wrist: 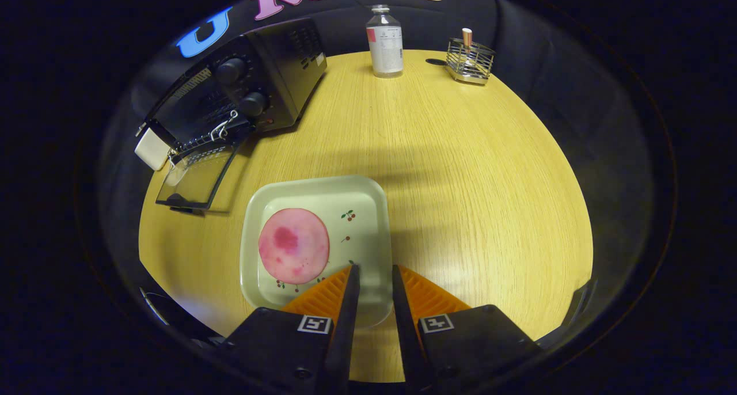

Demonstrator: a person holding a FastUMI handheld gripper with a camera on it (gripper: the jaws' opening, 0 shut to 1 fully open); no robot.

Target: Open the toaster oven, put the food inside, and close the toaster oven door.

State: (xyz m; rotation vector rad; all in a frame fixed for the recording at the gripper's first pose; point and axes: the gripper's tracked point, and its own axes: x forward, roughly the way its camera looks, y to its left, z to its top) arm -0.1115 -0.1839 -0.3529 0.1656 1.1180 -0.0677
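Just ahead of the jaws: gripper (pixel 375 271) narrowly parted, holding nothing, over tray (pixel 368 202) rim; pink food disc (pixel 293 245) ahead-left on tray; toaster oven (pixel 242 90) far left beyond, door (pixel 196 176) open; bottle (pixel 384 41), wire rack (pixel 470 61) far ahead on tabletop (pixel 460 182).

Gripper (pixel 373 268): fingers slightly parted, empty, over the tray's (pixel 368 196) near edge.
Food (pixel 293 245): pink round slice, just ahead-left of fingertips.
Toaster oven (pixel 253 90): far beyond, left, door (pixel 196 176) open.

We saw a pink, red-blotched food slice (pixel 293 245), pale green cherry-printed tray (pixel 368 199), black toaster oven (pixel 270 78), yellow wood-grain table (pixel 460 170), orange-ribbed gripper (pixel 375 268) fingers.
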